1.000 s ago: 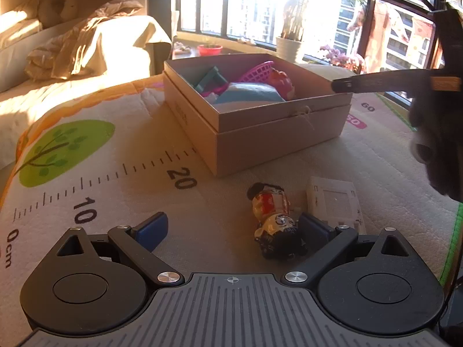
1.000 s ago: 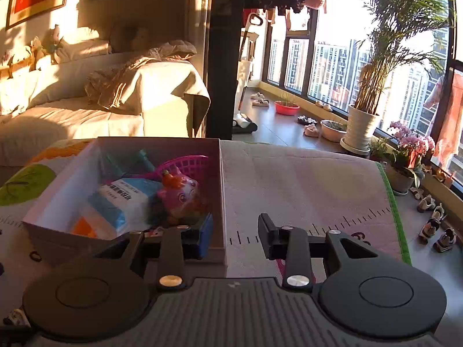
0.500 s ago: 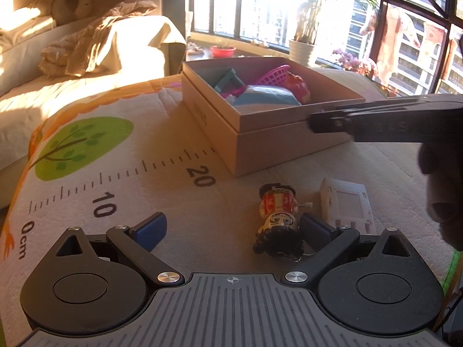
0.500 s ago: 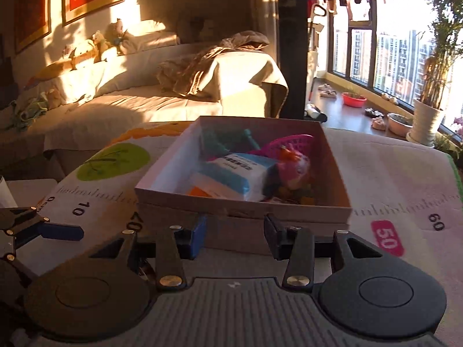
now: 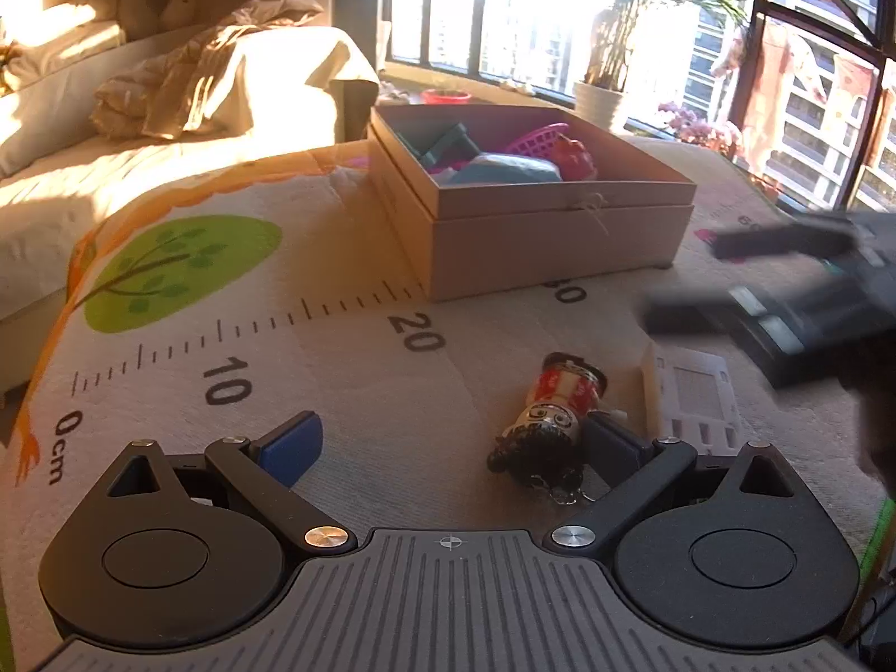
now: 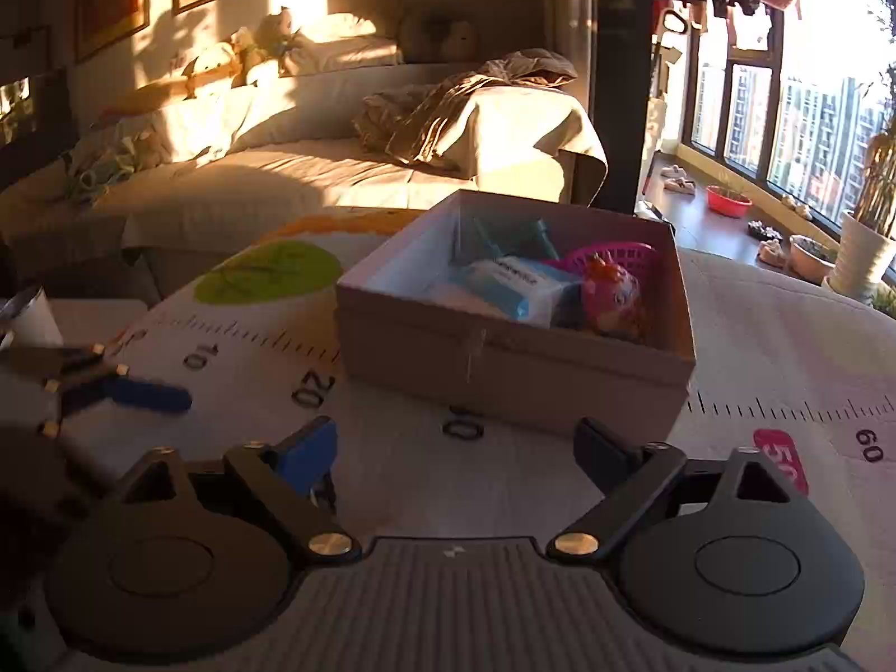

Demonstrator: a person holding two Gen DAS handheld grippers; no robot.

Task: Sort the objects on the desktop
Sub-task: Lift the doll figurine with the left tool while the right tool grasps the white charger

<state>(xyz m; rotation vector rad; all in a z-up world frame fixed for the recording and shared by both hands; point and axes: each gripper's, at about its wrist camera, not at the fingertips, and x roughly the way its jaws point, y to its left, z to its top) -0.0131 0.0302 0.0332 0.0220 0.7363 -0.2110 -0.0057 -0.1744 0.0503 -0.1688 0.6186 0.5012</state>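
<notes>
A small doll (image 5: 551, 425) with black hair and a red-and-white body lies on the ruler-printed mat (image 5: 235, 336). It sits just inside the right finger of my left gripper (image 5: 451, 442), which is open and does not press on it. A white flat gadget (image 5: 694, 397) lies right of the doll. Behind stands an open cardboard box (image 5: 532, 235) (image 6: 504, 369) holding a blue packet (image 6: 515, 285), a pink toy (image 6: 610, 297) and a pink basket (image 6: 610, 255). My right gripper (image 6: 456, 448) hovers in front of the box, its jaws opening with nothing between them. It appears blurred in the left wrist view (image 5: 784, 280).
A sofa (image 6: 313, 168) with a crumpled blanket (image 6: 459, 106) runs behind the mat. Windows with potted plants (image 6: 862, 246) and a red bowl (image 6: 728, 200) on the floor lie to the right. The left gripper (image 6: 112, 389) shows at the left edge of the right wrist view.
The right gripper has drawn back from over the box, swung left and spread its jaws wide. The left gripper has stayed by the doll.
</notes>
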